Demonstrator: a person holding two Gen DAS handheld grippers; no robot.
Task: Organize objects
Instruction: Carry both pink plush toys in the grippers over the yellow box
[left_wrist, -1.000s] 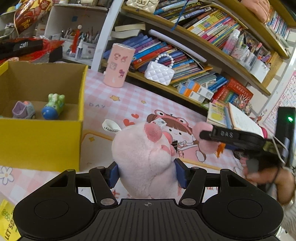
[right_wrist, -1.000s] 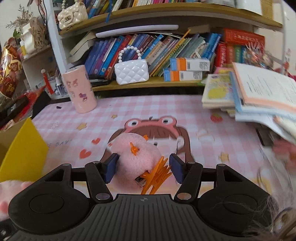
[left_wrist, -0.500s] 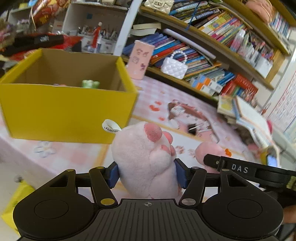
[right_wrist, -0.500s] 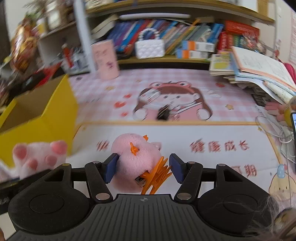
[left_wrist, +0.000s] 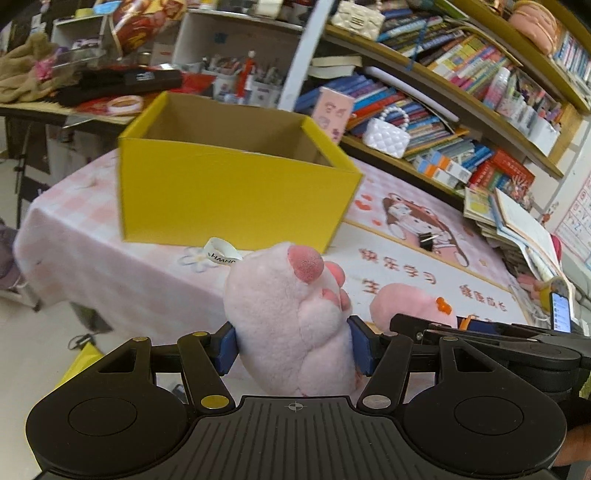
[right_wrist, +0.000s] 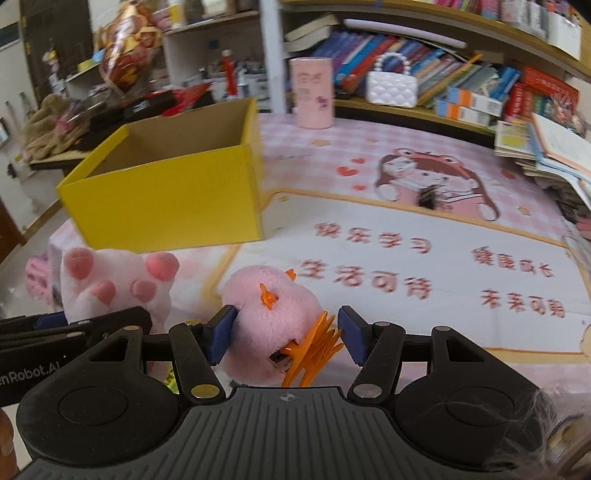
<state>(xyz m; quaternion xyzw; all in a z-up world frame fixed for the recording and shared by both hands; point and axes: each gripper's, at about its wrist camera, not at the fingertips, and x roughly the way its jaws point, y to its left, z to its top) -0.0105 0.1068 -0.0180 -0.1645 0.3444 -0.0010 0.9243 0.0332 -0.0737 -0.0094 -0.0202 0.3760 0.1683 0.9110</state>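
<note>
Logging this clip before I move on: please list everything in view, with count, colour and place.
Plush paw toy: one, pale pink, held in the left gripper.
Plush hair clip: one, pink with orange claw, held in the right gripper.
Cardboard box: one, yellow, open, on the table's left part.
Table mat: one, pink check with cartoon girl, covering the table.
Cylinder container: one, pink, behind the box.
Quilted handbag: one, white, on the low shelf.
Books: many, mixed colours, on the shelves.
Book stack: one, at the table's right edge.
Left gripper: black, blue jaws.
Right gripper: black, blue jaws.
</note>
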